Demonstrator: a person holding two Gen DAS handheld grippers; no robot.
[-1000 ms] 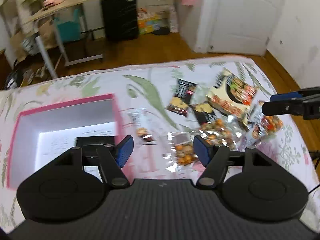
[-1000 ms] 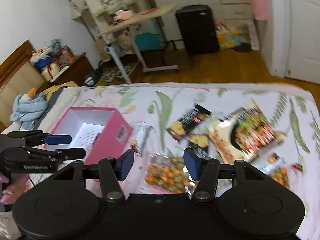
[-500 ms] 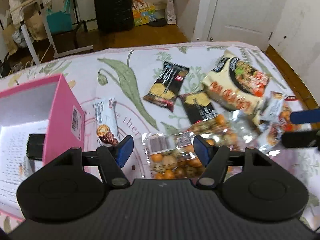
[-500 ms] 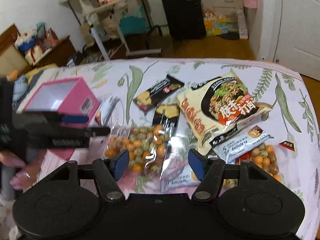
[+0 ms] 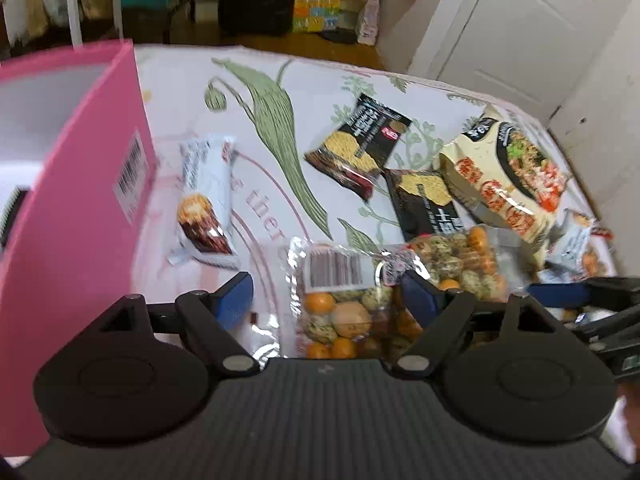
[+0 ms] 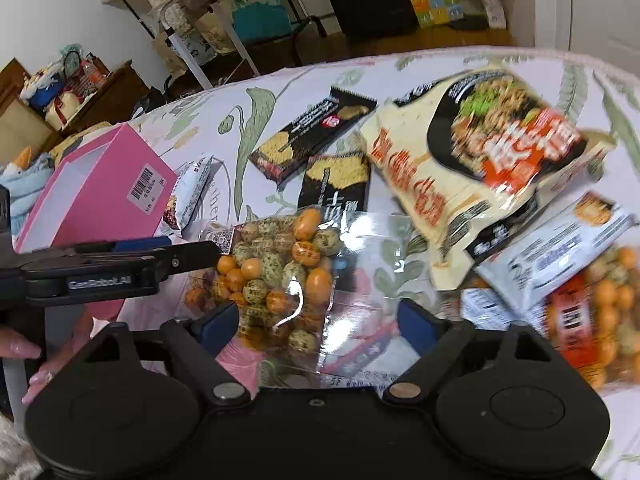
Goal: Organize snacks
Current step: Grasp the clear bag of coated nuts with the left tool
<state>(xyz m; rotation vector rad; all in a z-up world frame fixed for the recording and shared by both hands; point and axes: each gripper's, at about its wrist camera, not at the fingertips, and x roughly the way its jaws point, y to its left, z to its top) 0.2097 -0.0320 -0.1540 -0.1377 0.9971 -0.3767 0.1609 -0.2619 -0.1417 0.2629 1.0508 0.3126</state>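
Note:
A clear bag of orange and speckled coated nuts (image 5: 348, 300) (image 6: 280, 268) lies on the floral bedsheet (image 5: 260, 92). My left gripper (image 5: 328, 298) hovers low over its barcode end, jaws opening, pads either side of the bag without pressing it. My right gripper (image 6: 318, 322) is low over the bag's clear empty end, jaws also opening, nothing pinched. The open pink box (image 5: 80, 200) (image 6: 100, 184) stands at the left. A white snack bar (image 5: 204, 204) lies beside it. The left gripper's fingers (image 6: 120, 256) cross the right wrist view at the left.
Two black cracker packs (image 5: 360, 144) (image 5: 428, 204), a large noodle bag (image 6: 480, 148), a white packet (image 6: 552, 248) and a second nut bag (image 6: 600, 312) lie to the right. A hand (image 6: 40, 360) shows at lower left. Beyond the bed are a suitcase, a folding table and a door.
Both grippers have dropped toward the snacks and their jaws have widened. The left wrist view swung from over the pink box to the nut bag beside it.

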